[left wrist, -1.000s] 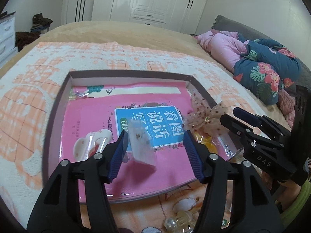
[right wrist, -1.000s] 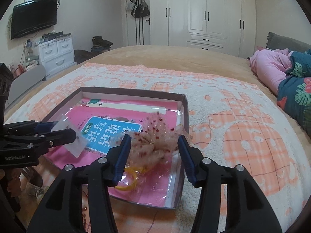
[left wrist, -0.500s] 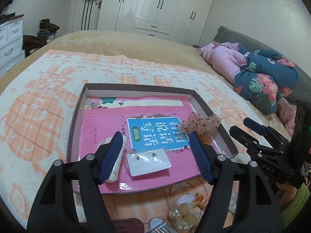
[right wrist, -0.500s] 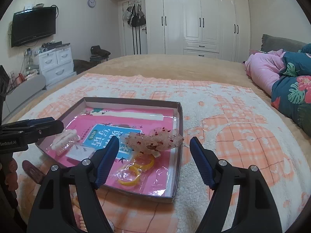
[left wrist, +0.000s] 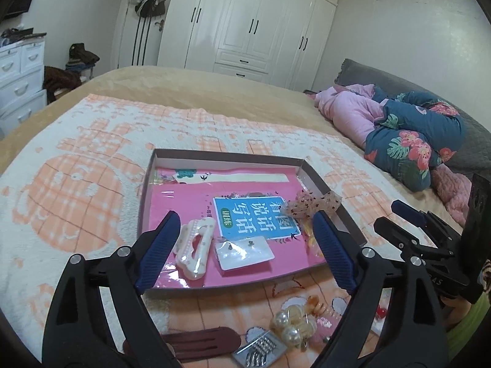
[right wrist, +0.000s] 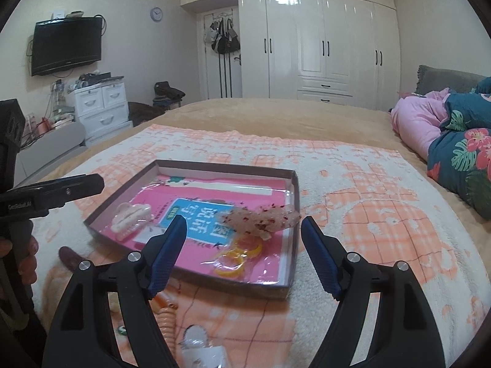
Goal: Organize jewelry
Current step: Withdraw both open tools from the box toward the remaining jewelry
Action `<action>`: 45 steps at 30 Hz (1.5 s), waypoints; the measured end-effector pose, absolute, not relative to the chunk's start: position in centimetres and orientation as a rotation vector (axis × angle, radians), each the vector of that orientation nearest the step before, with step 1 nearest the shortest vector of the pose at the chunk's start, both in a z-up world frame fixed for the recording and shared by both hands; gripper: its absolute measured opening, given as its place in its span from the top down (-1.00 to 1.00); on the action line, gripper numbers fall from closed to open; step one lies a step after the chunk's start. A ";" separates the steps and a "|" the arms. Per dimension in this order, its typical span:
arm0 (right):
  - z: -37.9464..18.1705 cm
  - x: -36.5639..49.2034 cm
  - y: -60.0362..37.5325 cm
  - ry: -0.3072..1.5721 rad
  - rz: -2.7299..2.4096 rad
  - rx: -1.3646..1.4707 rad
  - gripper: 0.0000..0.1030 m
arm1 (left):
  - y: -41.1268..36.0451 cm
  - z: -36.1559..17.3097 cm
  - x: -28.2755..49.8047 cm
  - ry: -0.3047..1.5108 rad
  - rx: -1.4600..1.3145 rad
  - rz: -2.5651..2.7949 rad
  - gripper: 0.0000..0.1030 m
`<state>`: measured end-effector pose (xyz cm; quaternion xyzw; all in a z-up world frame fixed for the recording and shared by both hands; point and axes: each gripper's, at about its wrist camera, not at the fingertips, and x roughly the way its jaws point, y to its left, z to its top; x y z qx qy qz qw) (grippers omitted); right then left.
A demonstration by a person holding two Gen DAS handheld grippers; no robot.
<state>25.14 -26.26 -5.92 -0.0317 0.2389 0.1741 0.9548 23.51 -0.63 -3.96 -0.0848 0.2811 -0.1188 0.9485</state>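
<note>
Earring packet (left wrist: 244, 251) in box (left wrist: 325, 184), beyond gaping left tongs (left wrist: 245, 245)

1. Ahead of the grippers, the cardboard tray (left wrist: 331, 196) holds a glossy, film-wrapped pink book (left wrist: 190, 205).
2. Under it lies a fluffy, matt blanket (right wrist: 383, 214).
3. Nearest, shiny pearl beads (left wrist: 288, 328).

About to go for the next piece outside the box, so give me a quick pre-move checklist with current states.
1. Left gripper empty, jaws just opened: ok.
2. Right gripper empty, jaws just opened: ok.
3. Earring card lying flat in the box: ok.
4. Mesh bow fully inside the box: cannot tell, it lies at the right wall.
5. Pearl clip on the blanket free to grasp: ok.
</note>
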 end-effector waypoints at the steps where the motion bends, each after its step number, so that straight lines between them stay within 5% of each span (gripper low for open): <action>1: -5.9 24.8 -26.1 0.484 0.361 -0.066 -0.45 | -0.6 -3.8 23.2 0.566 -0.169 -0.241 -0.54; 45: -8.3 17.0 -21.6 0.550 0.500 -0.206 -0.45 | 2.2 -5.4 17.0 0.606 -0.101 -0.234 -0.78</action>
